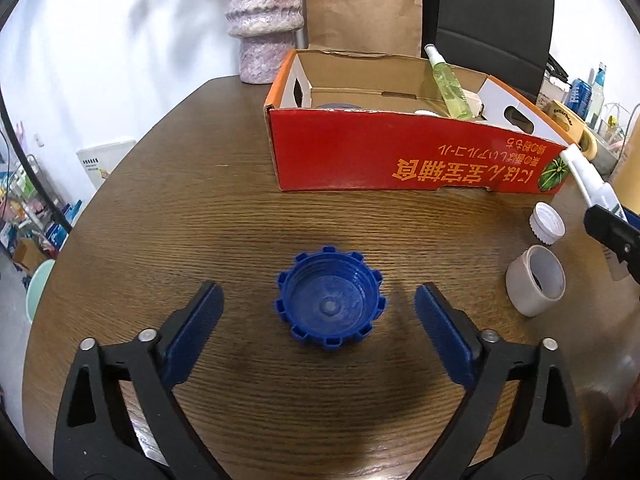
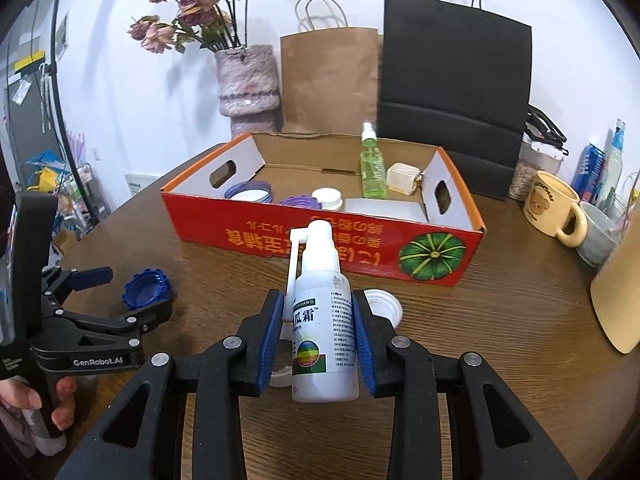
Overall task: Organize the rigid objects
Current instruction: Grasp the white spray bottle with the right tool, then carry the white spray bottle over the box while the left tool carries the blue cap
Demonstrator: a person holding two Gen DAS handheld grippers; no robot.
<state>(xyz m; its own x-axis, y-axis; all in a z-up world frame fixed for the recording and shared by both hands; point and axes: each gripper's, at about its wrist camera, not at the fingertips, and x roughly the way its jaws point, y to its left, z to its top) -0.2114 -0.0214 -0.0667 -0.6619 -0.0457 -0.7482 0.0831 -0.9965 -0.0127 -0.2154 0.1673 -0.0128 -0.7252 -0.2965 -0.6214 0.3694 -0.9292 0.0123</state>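
A blue notched cap lies open side up on the wooden table, between the spread fingers of my left gripper, which is open and apart from it. It also shows in the right wrist view. My right gripper is shut on a white spray bottle, held above the table in front of the red cardboard box. The bottle's nozzle shows at the right edge of the left wrist view. The box holds a green spray bottle, purple lids, a white cap and a cream cube.
A small white ribbed cap and a grey ring lie on the table to the right of the blue cap. A vase, a brown bag and a black bag stand behind the box. Mugs stand far right.
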